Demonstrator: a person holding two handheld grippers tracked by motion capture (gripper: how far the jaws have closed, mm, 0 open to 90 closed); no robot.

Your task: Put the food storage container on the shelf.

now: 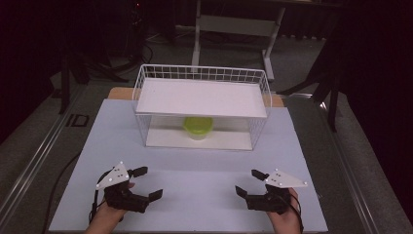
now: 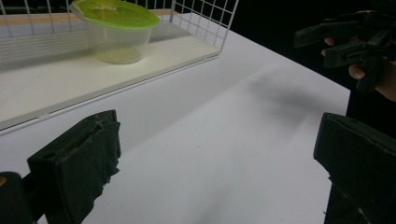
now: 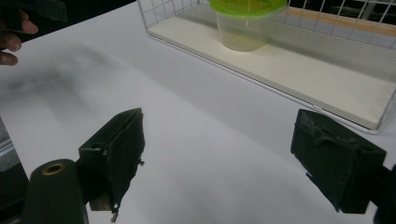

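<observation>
Nearest the camera, at the bottom edge of the high view: two hands, each with a gripper, low on the white counter (image 1: 195, 161). At left, left gripper (image 1: 146, 183), fingers (image 2: 77, 163) spread wide apart, nothing between them. At right, right gripper (image 1: 251, 182), fingers (image 3: 114, 154) likewise well apart and empty, pointed toward the middle of the counter. Farther back, between the two and well apart from both: clear container with green lid (image 1: 197, 126), upright on the lower board of the white wire rack (image 1: 141, 80), under the upper shelf, lid closed. Judged from that layout: work barely begun. No contact made, container not lifted or shifted out, lid not opened. Left to do, seemingly everything: reach in under the shelf, close on the container, and bring it out over the open front of the rack.
</observation>
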